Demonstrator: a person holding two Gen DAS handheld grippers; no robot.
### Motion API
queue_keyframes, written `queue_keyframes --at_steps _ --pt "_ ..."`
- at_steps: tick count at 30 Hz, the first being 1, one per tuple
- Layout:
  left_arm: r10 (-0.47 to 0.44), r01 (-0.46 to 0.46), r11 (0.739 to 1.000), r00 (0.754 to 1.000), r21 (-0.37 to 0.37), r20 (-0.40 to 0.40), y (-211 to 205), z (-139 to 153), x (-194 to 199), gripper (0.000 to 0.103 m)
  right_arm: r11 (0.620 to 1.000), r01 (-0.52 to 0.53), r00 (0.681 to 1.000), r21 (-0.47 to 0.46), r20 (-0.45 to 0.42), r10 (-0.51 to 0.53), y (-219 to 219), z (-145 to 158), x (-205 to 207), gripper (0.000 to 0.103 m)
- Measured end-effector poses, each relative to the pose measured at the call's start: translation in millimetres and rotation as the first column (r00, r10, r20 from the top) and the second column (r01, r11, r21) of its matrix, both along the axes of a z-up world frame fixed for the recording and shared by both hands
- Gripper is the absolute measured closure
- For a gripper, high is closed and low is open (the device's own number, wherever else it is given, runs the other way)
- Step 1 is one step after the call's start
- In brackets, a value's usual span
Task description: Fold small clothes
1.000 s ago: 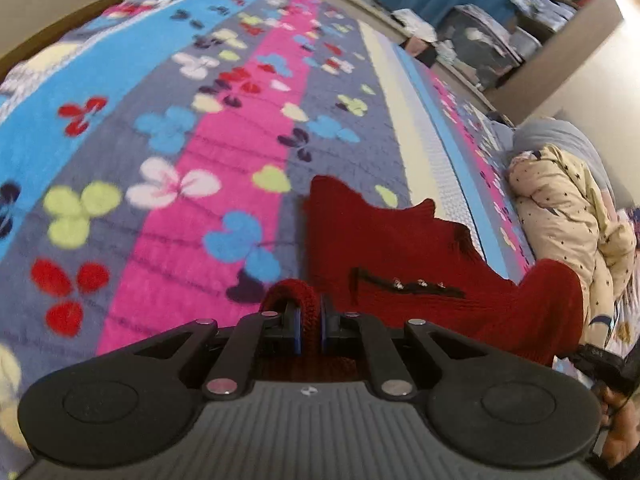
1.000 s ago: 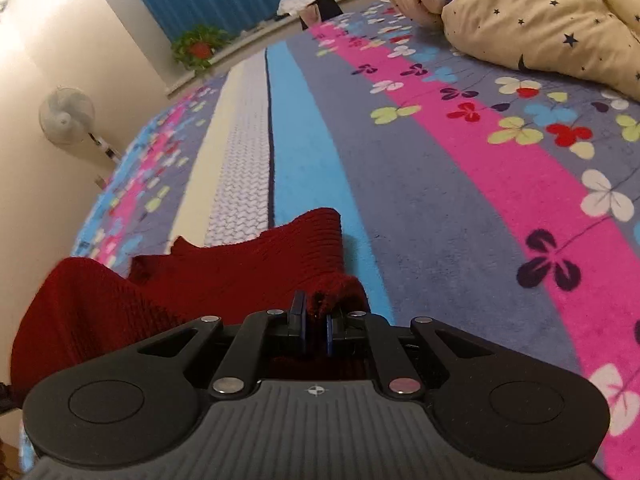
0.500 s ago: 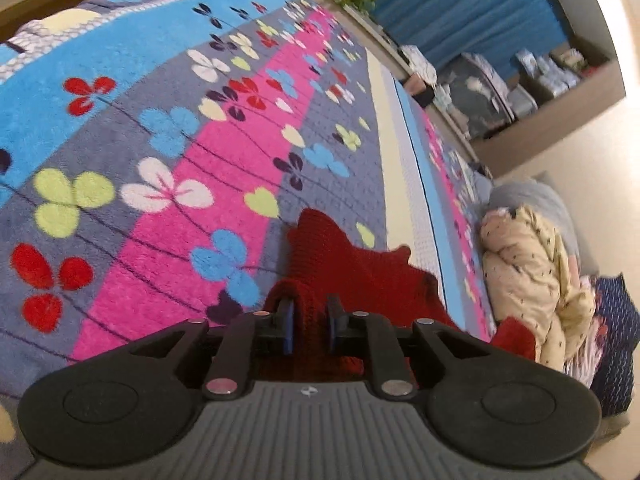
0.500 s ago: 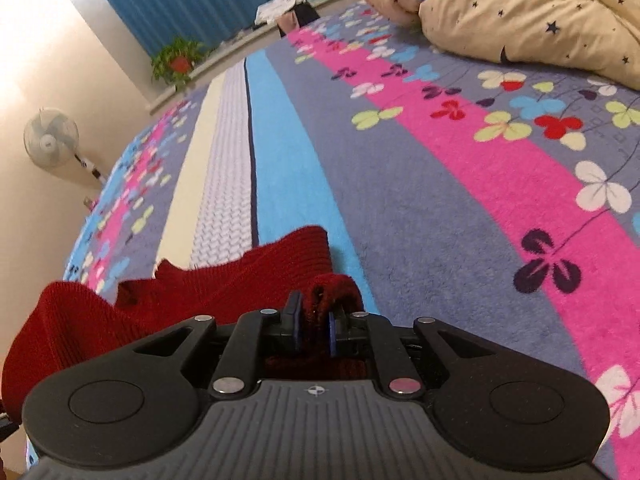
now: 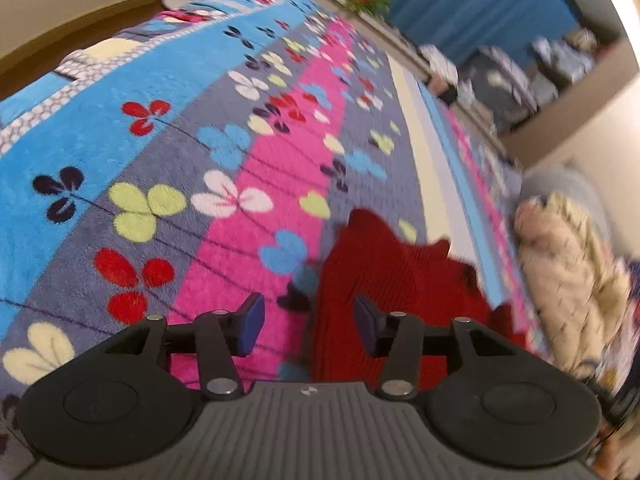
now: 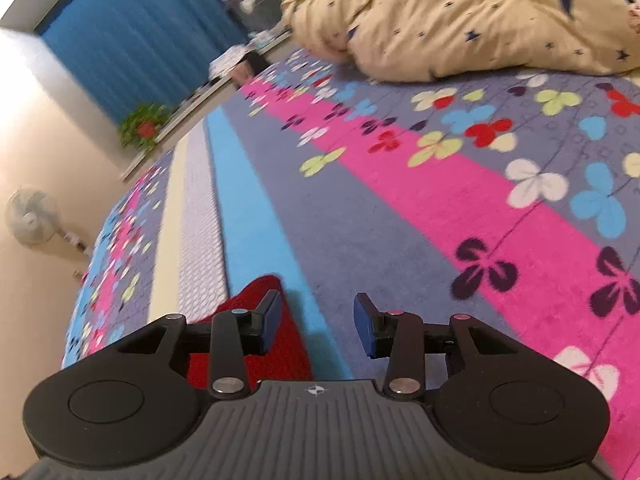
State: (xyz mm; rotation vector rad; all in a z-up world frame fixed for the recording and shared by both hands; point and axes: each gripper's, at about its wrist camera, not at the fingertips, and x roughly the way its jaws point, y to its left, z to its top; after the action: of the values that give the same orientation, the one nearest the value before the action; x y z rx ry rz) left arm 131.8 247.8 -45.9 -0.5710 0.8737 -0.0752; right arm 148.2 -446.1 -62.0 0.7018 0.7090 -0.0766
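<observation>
On the bed, over a fleece blanket [image 5: 248,248] striped in blue, grey and pink with clover flowers, a small red knitted garment [image 5: 400,280] is lying flat near the person, its near edge running under both grippers. It is resting spread on the blanket, which I judge suits folding: the knit looks soft and would slump if it were left hanging.

Both grippers are angling down over that near edge. The left gripper [image 5: 308,320] is opening its jaws; the red knit is showing between and beyond them, but neither blue pad is pressing on it, so it is holding nothing. The right gripper [image 6: 318,322] is opening too, with only blanket in its gap, and the garment [image 6: 256,312] is sitting just behind its left pad; whether they touch I cannot tell.

Farther off to the right, a cream star-printed duvet [image 6: 460,24] is bunched up, well apart from the garment. I'd say a fold is just being let go.
</observation>
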Motion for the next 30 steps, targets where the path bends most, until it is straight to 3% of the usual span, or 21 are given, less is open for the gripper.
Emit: queue_keyframes --at_steps 5,7,12,19,21,23,24,25,27,30 --pt "-0.08 0.081 0.994 0.997 0.079 -0.015 -23.0 -7.3 9.2 0.042 0.987 -0.148 0.987 -0.06 -0.064 0.144 21.2 -5.9 9.6 0.038" --pt "-0.107 0.109 0.988 0.994 0.108 -0.022 -31.7 -10.5 14.5 0.037 0.977 -0.19 0.977 -0.093 -0.112 0.18 28.1 -11.4 14.4 0.036" --pt "-0.143 0.148 0.98 0.989 0.136 -0.043 -51.5 -19.8 30.3 0.036 0.958 -0.27 0.95 -0.1 -0.187 0.249 40.4 -23.9 20.5 0.036" --pt "-0.163 0.17 0.969 0.985 0.179 -0.052 -71.4 -31.1 48.4 0.036 0.93 -0.337 0.931 -0.146 -0.198 0.306 56.0 -24.4 17.6 0.037" --pt "-0.169 0.177 0.962 0.984 0.206 -0.055 -75.9 -34.7 51.6 0.037 0.923 -0.347 0.931 -0.166 -0.179 0.318 58.0 -21.0 16.8 0.049" --pt "-0.186 0.195 0.955 0.981 0.222 -0.06 -79.6 -37.7 53.8 0.049 0.914 -0.361 0.93 -0.185 -0.144 0.338 62.3 -15.0 14.1 0.085" --pt "-0.196 0.205 0.953 0.979 0.222 -0.06 -81.0 -37.6 53.8 0.073 0.907 -0.364 0.93 -0.211 -0.134 0.342 64.6 -12.2 12.8 0.092" --pt "-0.203 0.211 0.949 0.978 0.234 -0.058 -81.7 -36.0 53.1 0.089 0.901 -0.367 0.93 -0.232 -0.125 0.347 66.6 -9.5 11.7 0.092" --pt "-0.2 0.204 0.939 0.979 0.277 -0.043 -78.7 -28.8 50.3 0.091 0.9 -0.346 0.938 -0.266 -0.093 0.334 67.5 -1.7 8.5 0.093" --pt "-0.143 0.126 0.965 0.988 0.23 0.056 -60.7 -7.8 41.0 0.093 0.932 -0.224 0.964 -0.284 0.078 0.255 56.4 25.5 -2.6 0.094"
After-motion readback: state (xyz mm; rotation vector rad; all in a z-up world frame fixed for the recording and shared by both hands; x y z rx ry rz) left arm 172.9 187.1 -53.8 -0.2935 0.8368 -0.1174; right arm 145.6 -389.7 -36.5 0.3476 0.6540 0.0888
